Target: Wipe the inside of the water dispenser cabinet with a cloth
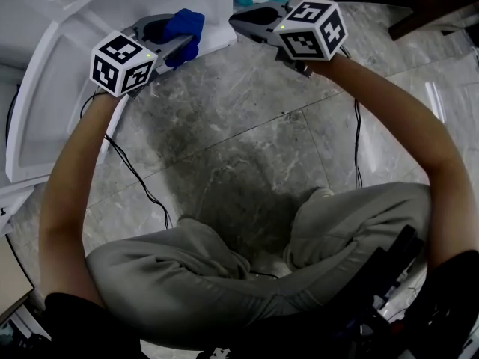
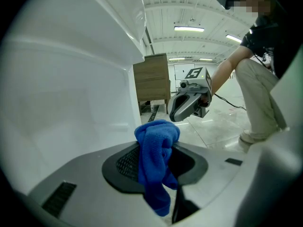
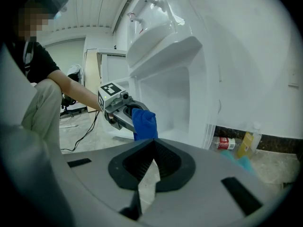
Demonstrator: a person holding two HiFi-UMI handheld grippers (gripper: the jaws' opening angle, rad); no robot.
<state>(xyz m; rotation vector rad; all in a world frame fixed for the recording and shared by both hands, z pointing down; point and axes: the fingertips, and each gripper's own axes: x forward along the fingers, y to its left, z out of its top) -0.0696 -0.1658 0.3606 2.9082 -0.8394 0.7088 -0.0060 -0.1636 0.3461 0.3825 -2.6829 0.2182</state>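
While the left gripper (image 1: 174, 42) is pinching the cloth (image 2: 154, 150) at eleven o'clock by the cabinet (image 1: 45, 88), the right gripper (image 3: 152, 157) is hovering, jaws together, empty — the cloth looks soft, light, best gripped mid-bunch.

nothing legible; bottle (image 3: 226, 143) label too small.

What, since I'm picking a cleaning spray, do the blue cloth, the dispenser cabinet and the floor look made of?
Blue cloth: fuzzy nap, limp folds, likely microfibre.
Dispenser cabinet: smooth glossy white, moulded curves, probably plastic.
Floor: polished grey, veined, with grout lines; marble or marble-look tile.
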